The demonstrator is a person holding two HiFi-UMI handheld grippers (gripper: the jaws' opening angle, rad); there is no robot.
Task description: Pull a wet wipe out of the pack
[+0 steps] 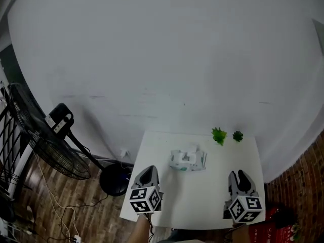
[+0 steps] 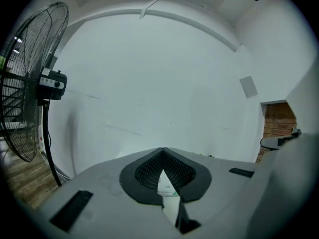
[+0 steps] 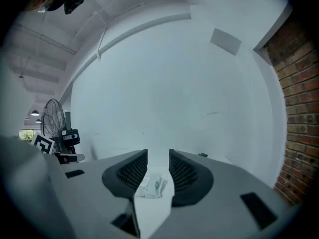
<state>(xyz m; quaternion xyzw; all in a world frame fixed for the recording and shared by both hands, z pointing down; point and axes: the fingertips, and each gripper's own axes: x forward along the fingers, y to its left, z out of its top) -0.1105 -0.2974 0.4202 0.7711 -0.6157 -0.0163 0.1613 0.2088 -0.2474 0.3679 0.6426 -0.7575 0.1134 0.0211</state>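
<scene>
Two grippers are held at the table front edge, apart from the wipe pack at centre. Left gripper jaws closed, empty; right gripper jaws parted, presumably readied for pulling.

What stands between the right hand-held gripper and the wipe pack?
Nothing visible. Only bare table lies between the open right hand-held gripper and the wipe pack; the two small plants sit behind, at the far edge.
</scene>
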